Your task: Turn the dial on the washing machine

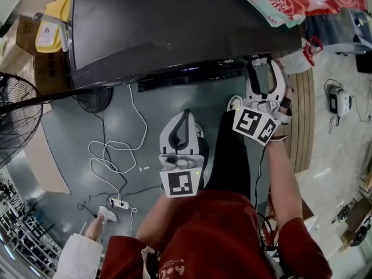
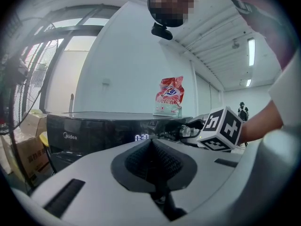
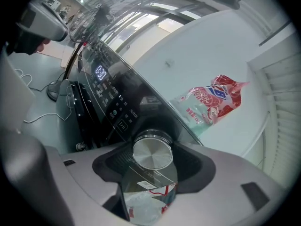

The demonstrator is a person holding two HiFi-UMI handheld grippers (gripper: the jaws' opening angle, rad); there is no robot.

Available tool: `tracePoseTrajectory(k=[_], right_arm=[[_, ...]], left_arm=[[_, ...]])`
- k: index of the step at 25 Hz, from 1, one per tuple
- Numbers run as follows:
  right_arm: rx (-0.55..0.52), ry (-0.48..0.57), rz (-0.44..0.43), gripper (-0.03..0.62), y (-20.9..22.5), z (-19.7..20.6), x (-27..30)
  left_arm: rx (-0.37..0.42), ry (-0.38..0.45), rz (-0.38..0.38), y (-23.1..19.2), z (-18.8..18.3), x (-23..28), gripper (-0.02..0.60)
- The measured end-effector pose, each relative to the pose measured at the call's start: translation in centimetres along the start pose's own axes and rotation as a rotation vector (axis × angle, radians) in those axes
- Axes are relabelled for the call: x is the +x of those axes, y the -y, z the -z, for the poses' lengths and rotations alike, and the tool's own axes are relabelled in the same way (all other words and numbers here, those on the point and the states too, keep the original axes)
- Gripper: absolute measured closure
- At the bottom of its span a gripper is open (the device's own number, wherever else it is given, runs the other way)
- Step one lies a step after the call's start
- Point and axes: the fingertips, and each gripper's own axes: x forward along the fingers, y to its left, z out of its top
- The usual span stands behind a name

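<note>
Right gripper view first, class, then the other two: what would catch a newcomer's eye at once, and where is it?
The shiny silver dial on the dark washing machine's sloping panel stands out, clasped between the right gripper's jaws. Behind it a red-and-white bag sits on the machine's top. The left gripper is shut, over the floor in front of the machine and touching nothing.

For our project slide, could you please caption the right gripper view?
Right gripper closed on the silver dial of the washing machine, a red bag lying on top.
</note>
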Motion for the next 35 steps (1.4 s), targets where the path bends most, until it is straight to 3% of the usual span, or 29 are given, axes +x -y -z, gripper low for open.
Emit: tracePoseTrajectory(k=[6,11,13,29,35], right_arm=[[0.118,0.012,-0.036,0.316,0.3,-0.21,0.03],[0.372,0.042,-0.113,0.316,0.57,0.01,0.09],[0.422,0.046,-0.129,0.316,0.63,0.01,0.13],[0.422,0.056,-0.126,0.316,0.62,-0.01,0.07],[0.479,0.062,-0.147,0.316,0.7,0.04,0.1]], left_arm=[[-0.002,0.002,-0.011,-0.16,0.03,-0.2,0.572],[-0.003,0.006,-0.012,0.08,0.04,-0.13,0.572],[-0.004,0.005,-0.012,0.09,0.09,-0.1,0.572],[-0.001,0.005,-0.014,0.06,0.12,-0.13,0.572],[0.002,0.001,-0.015,0.21,0.26,-0.13,0.572]])
